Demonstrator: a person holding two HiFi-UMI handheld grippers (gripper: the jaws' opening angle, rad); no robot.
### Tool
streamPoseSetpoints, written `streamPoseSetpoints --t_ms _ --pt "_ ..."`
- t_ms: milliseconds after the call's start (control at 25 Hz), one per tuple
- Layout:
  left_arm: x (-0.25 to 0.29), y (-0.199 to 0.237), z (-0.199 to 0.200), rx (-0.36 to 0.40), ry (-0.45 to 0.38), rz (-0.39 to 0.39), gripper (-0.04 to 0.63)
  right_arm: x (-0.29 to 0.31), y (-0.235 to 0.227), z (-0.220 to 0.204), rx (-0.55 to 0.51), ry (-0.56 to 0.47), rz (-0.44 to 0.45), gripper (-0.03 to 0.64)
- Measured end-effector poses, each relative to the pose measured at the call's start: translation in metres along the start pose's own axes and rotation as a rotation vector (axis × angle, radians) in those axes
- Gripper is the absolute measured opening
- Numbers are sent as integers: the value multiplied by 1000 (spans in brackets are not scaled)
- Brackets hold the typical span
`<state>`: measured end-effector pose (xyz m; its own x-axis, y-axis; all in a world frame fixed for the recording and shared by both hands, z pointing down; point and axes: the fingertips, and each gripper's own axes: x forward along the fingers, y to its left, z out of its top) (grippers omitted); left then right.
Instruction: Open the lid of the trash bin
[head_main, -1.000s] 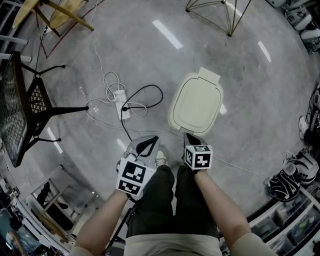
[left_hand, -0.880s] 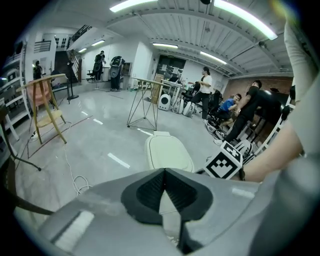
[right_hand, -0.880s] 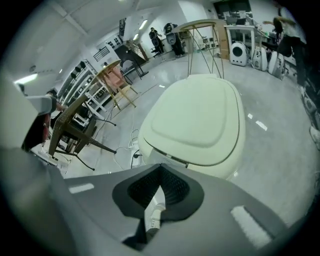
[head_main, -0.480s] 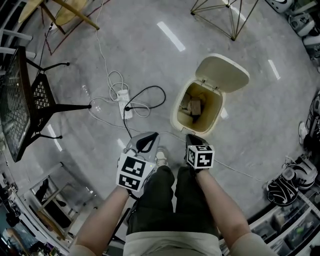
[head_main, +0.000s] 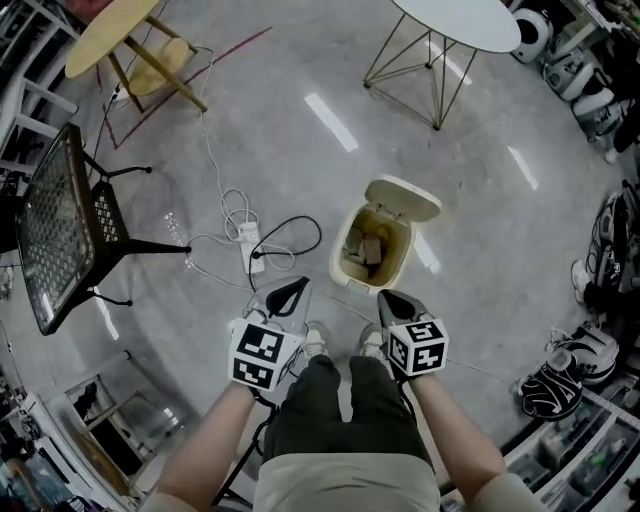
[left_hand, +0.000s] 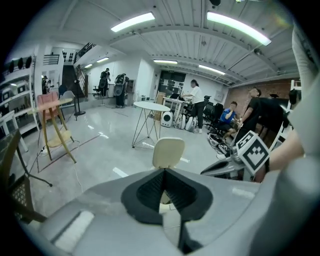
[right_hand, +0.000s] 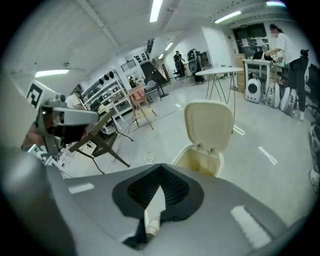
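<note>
A cream trash bin (head_main: 352, 262) stands on the grey floor just ahead of my feet, its lid (head_main: 404, 198) swung up and back. Some rubbish lies inside the bin. My left gripper (head_main: 287, 295) and right gripper (head_main: 394, 300) hover above my shoes, short of the bin and not touching it. Both are shut with nothing between their jaws. In the left gripper view the raised lid (left_hand: 168, 152) shows just past the closed tips (left_hand: 164, 171). The right gripper view shows the upright lid (right_hand: 208, 123) and the bin's rim (right_hand: 198, 160) beyond its closed tips (right_hand: 160, 166).
A white power strip with looped cables (head_main: 249, 238) lies left of the bin. A black mesh chair (head_main: 62, 230) stands at the far left, a wooden stool (head_main: 135, 40) behind it, a white round table (head_main: 455, 22) at the back. Bags and shoes (head_main: 565, 365) line the right edge.
The bin's lid has gone from shut to fully raised. The head view now takes in more of the room, with the bin smaller. Both grippers stayed shut near my legs.
</note>
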<state>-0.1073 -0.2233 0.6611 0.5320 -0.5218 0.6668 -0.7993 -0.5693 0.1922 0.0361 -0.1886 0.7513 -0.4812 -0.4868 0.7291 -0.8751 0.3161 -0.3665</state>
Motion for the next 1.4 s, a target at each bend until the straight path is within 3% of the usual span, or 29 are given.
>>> streamPoseSetpoints --t_ms 240,560,720,920,1320,1400 --pt "-69 -29 84 11 -129 -1 2 -106 38 87 -62 -168 10 3" --pt "-152 -72 163 117 -258 0 2 -241 101 163 -141 -383 48 3" --pt "-190 -97 181 146 -286 -13 2 -303 130 188 -202 -474 55 3" --pt "-235 -117 213 176 -385 -4 2 -357 152 216 -299 -575 32 3" --pt "-293 -151 244 290 -481 34 2 -413 161 227 -297 -651 39 2" --pt "-301 -150 250 277 -512 55 2 -416 164 232 -320 -652 41 2"
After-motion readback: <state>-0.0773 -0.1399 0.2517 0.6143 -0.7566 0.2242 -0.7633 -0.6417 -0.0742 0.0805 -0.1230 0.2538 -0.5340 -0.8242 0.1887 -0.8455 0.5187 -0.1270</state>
